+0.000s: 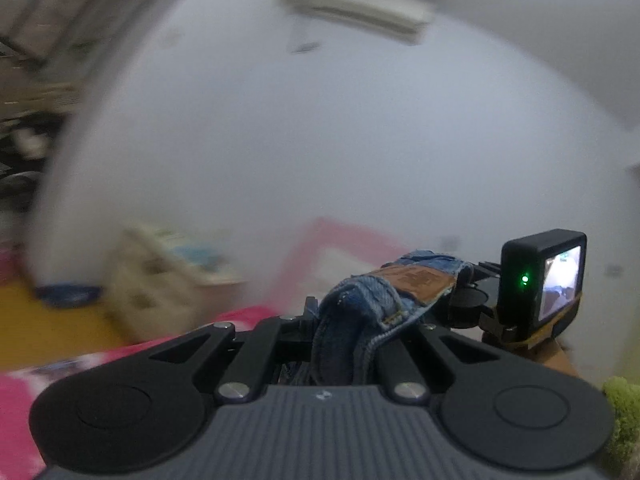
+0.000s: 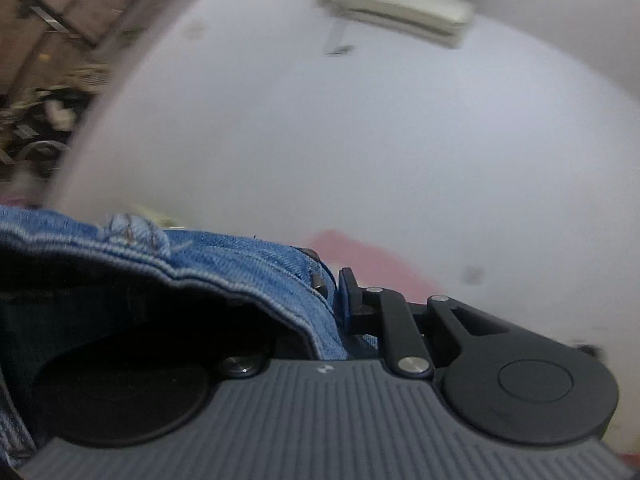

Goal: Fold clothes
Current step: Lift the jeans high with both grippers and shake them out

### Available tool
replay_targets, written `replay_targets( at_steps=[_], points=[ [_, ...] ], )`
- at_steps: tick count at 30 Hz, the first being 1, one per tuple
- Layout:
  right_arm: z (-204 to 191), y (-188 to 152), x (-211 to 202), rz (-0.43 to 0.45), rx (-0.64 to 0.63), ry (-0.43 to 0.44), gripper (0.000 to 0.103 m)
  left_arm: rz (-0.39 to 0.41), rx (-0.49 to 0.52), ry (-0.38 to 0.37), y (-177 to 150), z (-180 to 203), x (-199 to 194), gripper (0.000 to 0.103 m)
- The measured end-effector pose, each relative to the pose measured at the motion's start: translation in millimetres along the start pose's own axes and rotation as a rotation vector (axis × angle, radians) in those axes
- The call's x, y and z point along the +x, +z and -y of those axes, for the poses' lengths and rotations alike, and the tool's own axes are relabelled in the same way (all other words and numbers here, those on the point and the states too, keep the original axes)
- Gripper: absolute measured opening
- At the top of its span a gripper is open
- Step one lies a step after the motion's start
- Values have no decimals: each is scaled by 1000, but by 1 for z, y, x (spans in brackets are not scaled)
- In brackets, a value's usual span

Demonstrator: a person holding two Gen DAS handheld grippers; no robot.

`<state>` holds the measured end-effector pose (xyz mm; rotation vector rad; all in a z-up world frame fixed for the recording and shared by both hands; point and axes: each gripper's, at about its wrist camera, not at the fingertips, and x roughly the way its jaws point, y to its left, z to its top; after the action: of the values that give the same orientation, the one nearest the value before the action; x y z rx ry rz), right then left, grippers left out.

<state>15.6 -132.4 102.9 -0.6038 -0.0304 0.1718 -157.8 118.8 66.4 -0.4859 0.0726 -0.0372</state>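
- Ribbed grey housing and black linkage arms fill the foreground of both wrist views, with denim bunched directly over them.
- Jeans (image 1: pixel 384 296) are seen gripped at the waistband: the left hand-held gripper (image 1: pixel 344 332) is closed tight on the band beside the brown leather patch (image 1: pixel 416 280), and the cloth hangs down between its arms.
- In the right wrist view the right hand-held gripper (image 2: pixel 340 300) is clamped on the blue waistband (image 2: pixel 248 256) near a rivet; its left finger is hidden under the denim.
- The other gripper's camera unit (image 1: pixel 540 280), with a green light, is seen at the far end of the band, so the waistband is judged to be stretched between the two grippers, off any surface.
- The step in hand is judged to be carrying the jeans by the waist for laying out. It would be done well if both grips were kept firm and the band kept taut and level, so the legs hang straight.
- A pale box-like container (image 1: pixel 160 280) is blurred at the left; its contents cannot be told.
- A pink surface (image 1: pixel 24 408) lies below.
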Motion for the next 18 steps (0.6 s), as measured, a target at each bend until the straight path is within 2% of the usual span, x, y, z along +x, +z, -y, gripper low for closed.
replay_targets(
  at_steps=[4, 7, 9, 10, 11, 12, 13, 14, 15, 16, 17, 18],
  points=[
    [-96, 7, 70, -13, 23, 181, 11, -21, -19, 235, -11, -77, 18, 6],
    [-163, 15, 118, -34, 28, 305, 11, -54, -14, 410, -16, -117, 33, 7],
    [-197, 21, 149, -76, 17, 382, 12, -160, 23, 569, -26, -143, 56, 8],
    [-214, 24, 165, -98, 11, 420, 12, -214, 7, 628, -25, -153, 68, 10],
    [-235, 17, 178, -166, -37, 488, 12, -264, -28, 666, -16, -158, 89, 10],
    [-257, 9, 191, -243, -92, 560, 16, -313, -73, 699, -5, -165, 116, 11],
    [-278, 1, 204, -320, -148, 632, 18, -349, -117, 720, -10, -175, 120, 17],
    [-295, -8, 210, -388, -210, 687, 25, -380, -157, 740, -15, -186, 123, 26],
    [-307, -19, 211, -439, -277, 736, 30, -371, -168, 755, -19, -193, 120, 30],
    [-311, -24, 207, -438, -330, 758, 32, -361, -175, 769, -22, -200, 117, 37],
    [-310, -26, 201, -405, -372, 756, 44, -342, -160, 779, -20, -199, 117, 45],
    [-307, -19, 199, -372, -399, 754, 62, -323, -147, 790, -18, -199, 116, 48]
  ],
)
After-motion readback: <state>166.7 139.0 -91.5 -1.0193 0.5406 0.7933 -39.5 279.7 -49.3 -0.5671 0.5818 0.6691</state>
